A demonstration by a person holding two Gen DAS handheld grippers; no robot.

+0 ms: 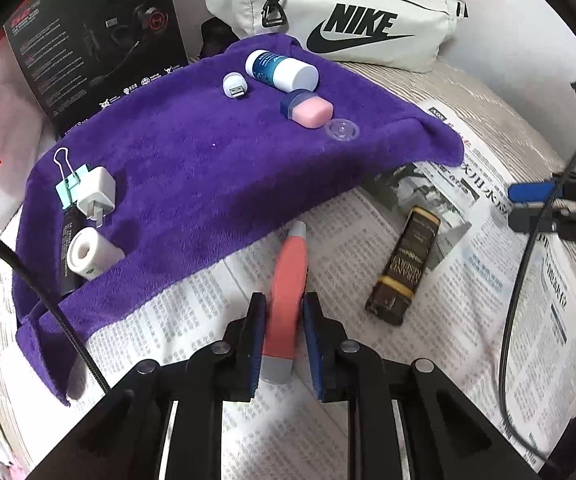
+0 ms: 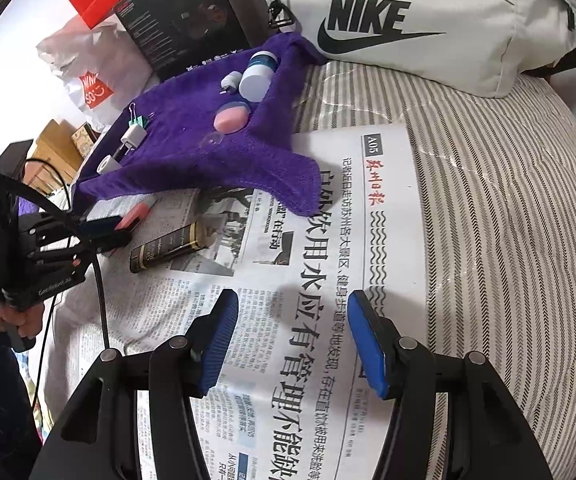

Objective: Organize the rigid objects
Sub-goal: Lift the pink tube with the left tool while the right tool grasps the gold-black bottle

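My left gripper [image 1: 283,312] is shut on a pink marker pen [image 1: 288,280] with grey ends, over the newspaper [image 1: 191,312]. It shows in the right wrist view [image 2: 105,226] too, with the pink marker pen [image 2: 135,213] between its pads. A dark brown tube [image 1: 406,264] lies on the newspaper to the right. A purple towel [image 1: 207,168] holds a blue-white bottle [image 1: 281,70], a pink-blue eraser [image 1: 308,109], a USB plug [image 1: 235,86], a white charger [image 1: 96,194], a binder clip [image 1: 69,184] and a white roll [image 1: 89,255]. My right gripper [image 2: 292,336] is open and empty above the newspaper [image 2: 328,280].
A white Nike bag [image 1: 340,12] lies behind the towel. A black headset box [image 1: 95,40] stands at the back left. A clear plastic cap [image 1: 342,130] sits on the towel's right part. Striped bedding [image 2: 508,220] lies under everything. Cables hang by both grippers.
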